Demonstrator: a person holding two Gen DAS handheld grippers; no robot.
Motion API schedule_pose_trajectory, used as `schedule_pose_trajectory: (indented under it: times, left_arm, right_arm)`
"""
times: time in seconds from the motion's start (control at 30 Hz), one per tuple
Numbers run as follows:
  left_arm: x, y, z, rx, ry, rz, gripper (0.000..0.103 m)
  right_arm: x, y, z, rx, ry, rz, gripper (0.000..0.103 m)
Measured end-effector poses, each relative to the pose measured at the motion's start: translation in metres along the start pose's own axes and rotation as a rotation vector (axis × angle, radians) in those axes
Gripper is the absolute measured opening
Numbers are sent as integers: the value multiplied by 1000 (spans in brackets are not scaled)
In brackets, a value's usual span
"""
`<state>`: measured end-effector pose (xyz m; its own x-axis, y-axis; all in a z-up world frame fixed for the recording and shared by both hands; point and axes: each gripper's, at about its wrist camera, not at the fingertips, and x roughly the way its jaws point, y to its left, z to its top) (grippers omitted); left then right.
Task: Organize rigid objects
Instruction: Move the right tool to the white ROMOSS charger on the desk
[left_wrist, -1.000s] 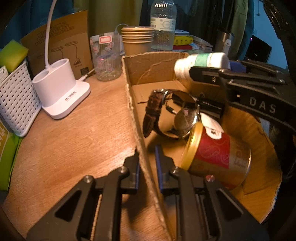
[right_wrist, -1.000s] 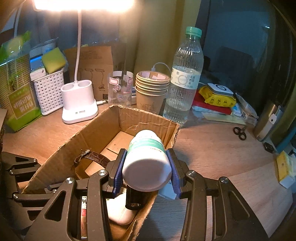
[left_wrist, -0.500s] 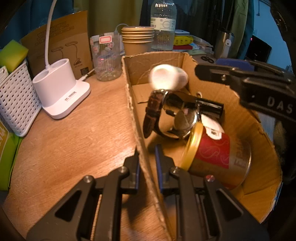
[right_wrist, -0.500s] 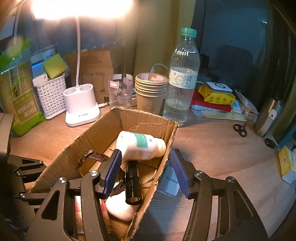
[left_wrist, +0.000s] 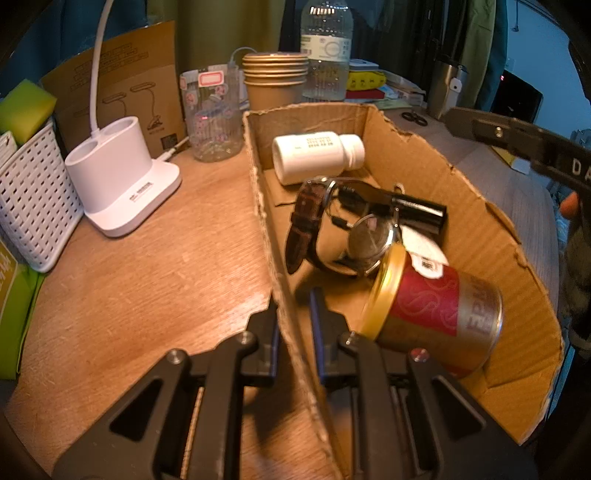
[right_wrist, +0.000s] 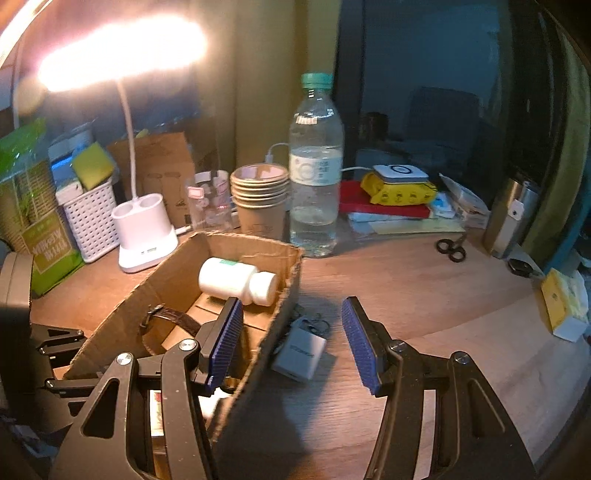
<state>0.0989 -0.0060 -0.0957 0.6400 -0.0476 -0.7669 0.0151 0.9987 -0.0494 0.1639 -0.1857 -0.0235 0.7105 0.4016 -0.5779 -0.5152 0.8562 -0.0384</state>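
right gripper (right_wrist: 291, 341) has dropped the pill bottle (left_wrist: 317, 157) into the box (left_wrist: 480, 236).

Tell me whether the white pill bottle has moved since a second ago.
Yes. The white pill bottle has dropped from the right gripper, whose jaws have just opened, and now lies on its side against the far wall of the cardboard box.
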Motion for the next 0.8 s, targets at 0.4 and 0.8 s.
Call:
schedule_pose_trajectory:
  times: [0.4,0.8]
  left_arm:
    - [1,-1,0,1,0,0,15]
    - [0,4,0,-13,-1,9,15]
  right_arm:
    - [11,-35,-14,73,25,-19,59]
    - [41,-38,-32,94,119,95,59]
